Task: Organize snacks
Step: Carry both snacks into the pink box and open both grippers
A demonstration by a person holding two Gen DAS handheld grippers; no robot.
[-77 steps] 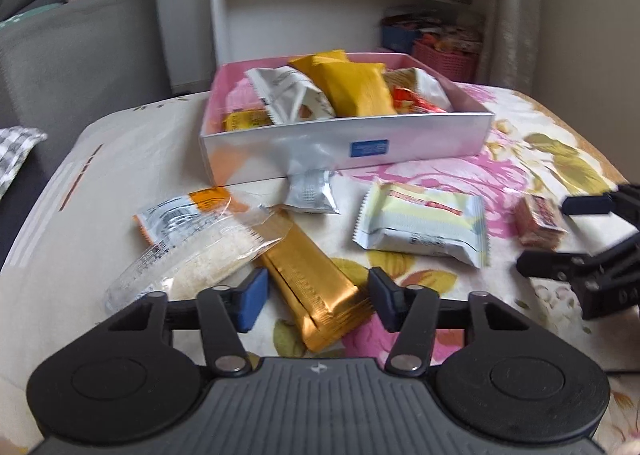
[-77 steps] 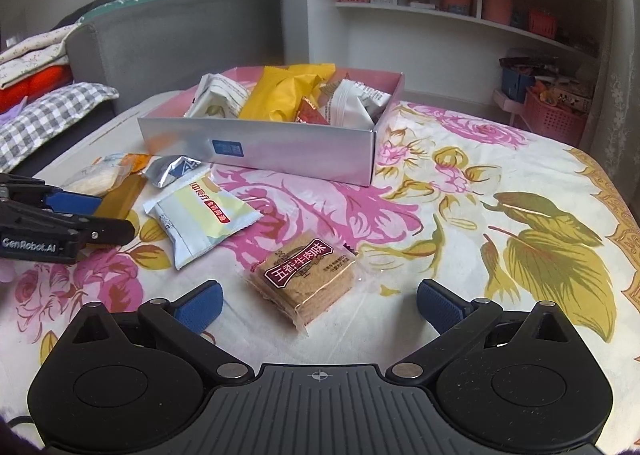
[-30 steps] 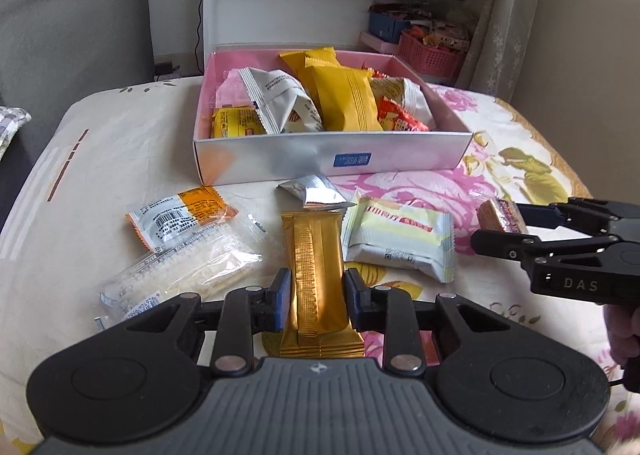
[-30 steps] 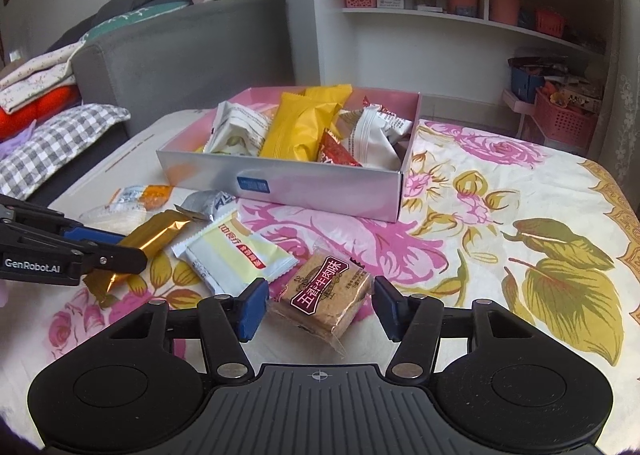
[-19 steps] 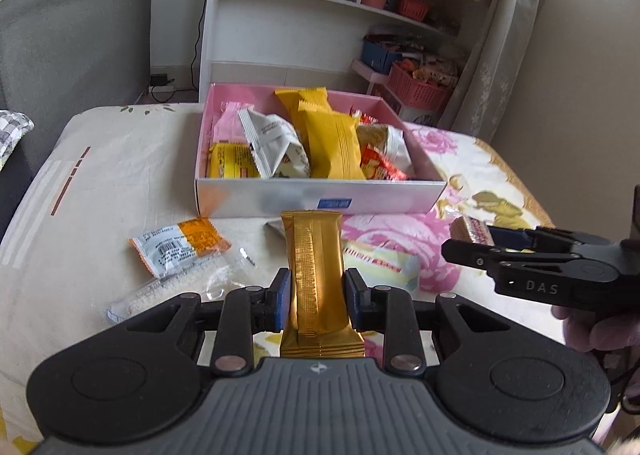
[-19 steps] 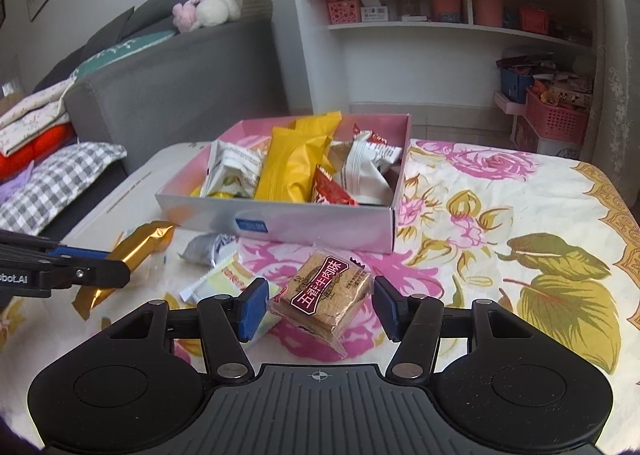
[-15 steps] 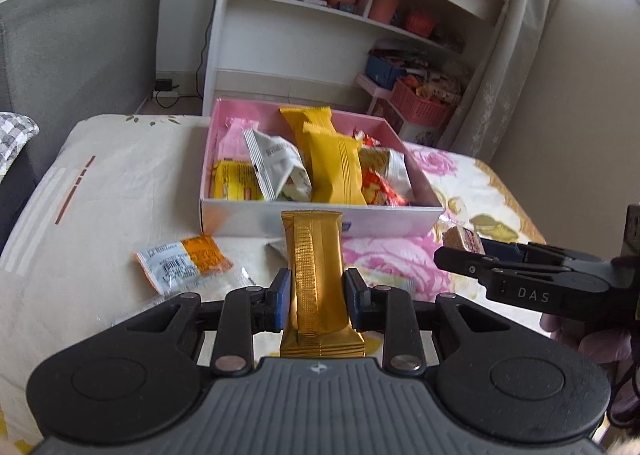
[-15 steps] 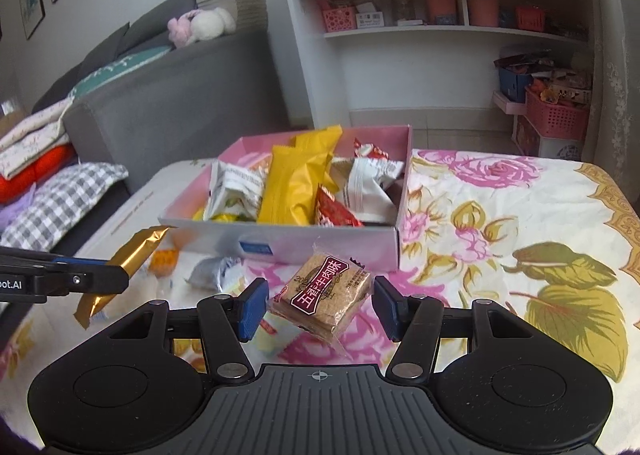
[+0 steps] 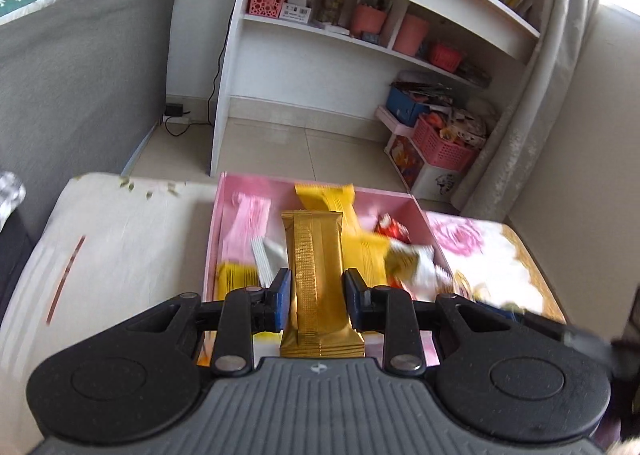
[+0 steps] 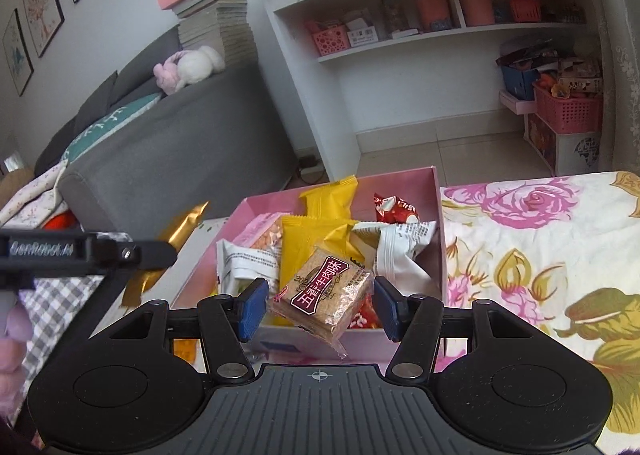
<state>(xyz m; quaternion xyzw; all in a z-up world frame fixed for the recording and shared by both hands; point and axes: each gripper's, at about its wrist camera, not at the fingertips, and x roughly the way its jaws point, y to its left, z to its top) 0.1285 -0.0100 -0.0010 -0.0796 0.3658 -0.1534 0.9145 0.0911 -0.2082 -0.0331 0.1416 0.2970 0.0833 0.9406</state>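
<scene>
Two held snacks | gold bar (image 9: 316, 287) hides blurred pink box (image 9: 420, 211) contents

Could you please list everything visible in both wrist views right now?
gold bar: one, gold, in left gripper
biscuit pack: one, brown, clear wrap, in right gripper
box: one, pink, on table, holds snacks
yellow packs: two, in box
white packs: two, in box
red pack: one, box's far end
table: one, floral cloth
sofa: one, grey
plush toy: one, pink-white, on sofa
shelf: one, white
left gripper: black, blue fingers
right gripper: same
</scene>
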